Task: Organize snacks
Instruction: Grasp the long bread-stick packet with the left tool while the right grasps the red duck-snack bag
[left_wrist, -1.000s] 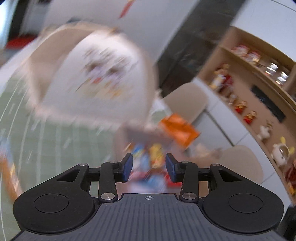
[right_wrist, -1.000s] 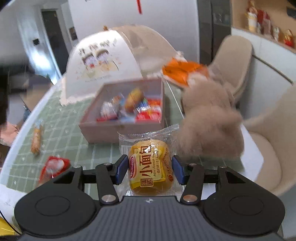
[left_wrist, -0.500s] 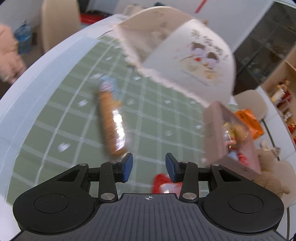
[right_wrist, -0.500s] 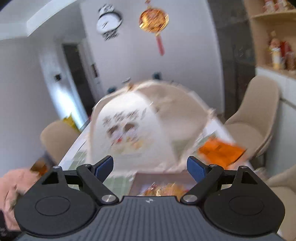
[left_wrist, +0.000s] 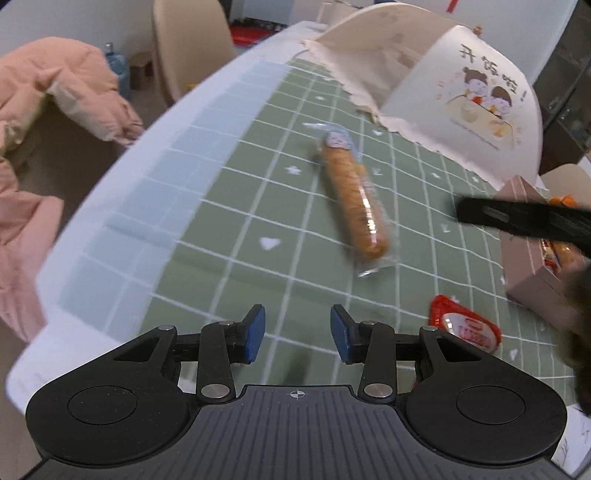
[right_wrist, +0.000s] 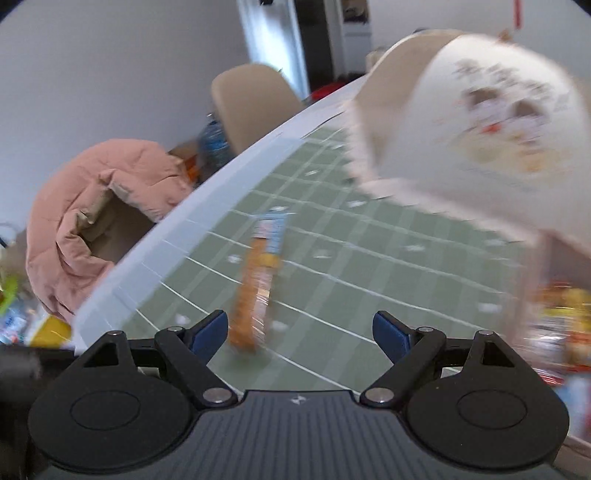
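Now your right tool (right_wrist: 299, 330) was spread wide and empty, lined up just short of the biscuit roll (right_wrist: 255, 291), likely for pickup; left tool (left_wrist: 297, 334) stood part-open, empty.

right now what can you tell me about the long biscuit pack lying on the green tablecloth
The long biscuit pack is a slim tube of round golden-brown biscuits in clear, shiny wrap, with a pale blue printed end toward the food cover and a crimped clear end nearer the camera. It lies flat on the green checked tablecloth, angled across the grid lines. Nothing touches it; neither gripper holds it. In the right wrist view it is blurred, ahead of the open jaws.
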